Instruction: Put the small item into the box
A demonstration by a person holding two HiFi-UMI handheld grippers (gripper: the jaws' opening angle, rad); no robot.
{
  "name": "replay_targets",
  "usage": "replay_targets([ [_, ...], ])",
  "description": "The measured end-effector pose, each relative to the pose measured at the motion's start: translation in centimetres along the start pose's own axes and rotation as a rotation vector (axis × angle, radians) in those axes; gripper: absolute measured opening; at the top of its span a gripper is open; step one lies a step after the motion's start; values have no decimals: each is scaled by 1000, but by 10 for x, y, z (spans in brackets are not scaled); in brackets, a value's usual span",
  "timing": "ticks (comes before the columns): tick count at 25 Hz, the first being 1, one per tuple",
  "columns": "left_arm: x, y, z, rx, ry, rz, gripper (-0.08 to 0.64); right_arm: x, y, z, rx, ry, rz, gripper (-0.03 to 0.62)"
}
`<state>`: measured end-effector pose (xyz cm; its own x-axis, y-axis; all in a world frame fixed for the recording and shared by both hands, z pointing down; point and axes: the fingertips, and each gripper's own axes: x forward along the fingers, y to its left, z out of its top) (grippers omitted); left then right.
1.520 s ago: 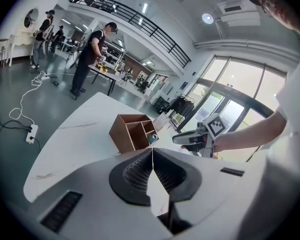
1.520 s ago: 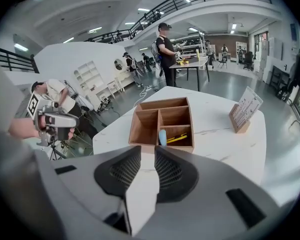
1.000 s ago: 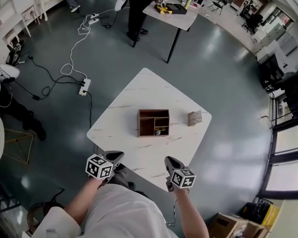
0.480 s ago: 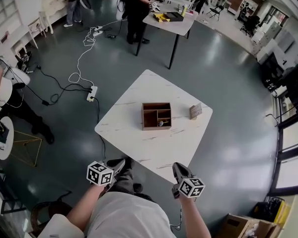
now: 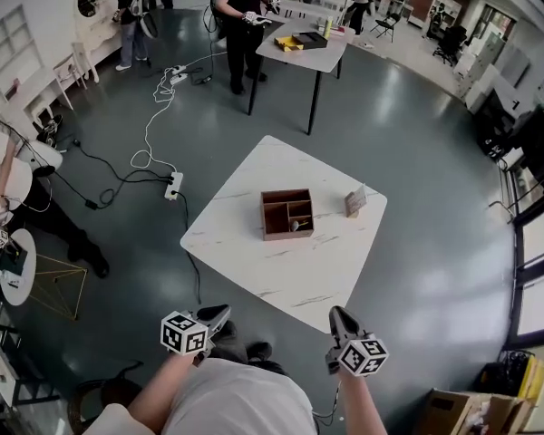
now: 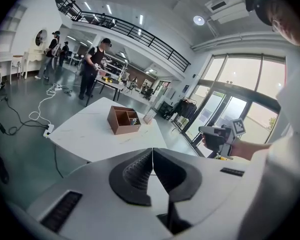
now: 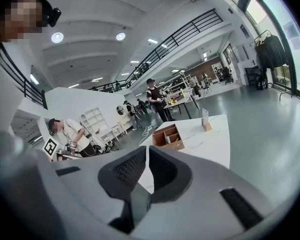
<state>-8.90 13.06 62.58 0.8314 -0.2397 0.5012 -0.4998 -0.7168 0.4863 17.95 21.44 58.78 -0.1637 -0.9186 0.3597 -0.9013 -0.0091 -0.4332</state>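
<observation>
head view: a brown wooden box is seen in the middle of the white counter, a small item lying in its near right compartment. a card stand is set near it. the left claw and right claw are held short of the counter's near edge.

left gripper view: the left claw's jaws are pressed together, nothing gripped.

right gripper view: the right claw's jaws are all but closed, nothing held.

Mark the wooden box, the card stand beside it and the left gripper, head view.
wooden box [image 5: 288, 236]: head view, on its front wall.
card stand [image 5: 354, 201]: head view, on the middle of its face.
left gripper [image 5: 223, 312]: head view, midway between its fingertips.
</observation>
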Motion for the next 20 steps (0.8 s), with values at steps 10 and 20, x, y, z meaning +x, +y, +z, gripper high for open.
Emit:
replay_targets([
  [10, -1, 5, 24, 59, 21, -49, 14, -12, 9, 12, -3, -67, -50, 28],
  [20, -1, 32, 58, 69, -21, -60, 14, 8, 29, 38, -58, -85, -50, 26],
])
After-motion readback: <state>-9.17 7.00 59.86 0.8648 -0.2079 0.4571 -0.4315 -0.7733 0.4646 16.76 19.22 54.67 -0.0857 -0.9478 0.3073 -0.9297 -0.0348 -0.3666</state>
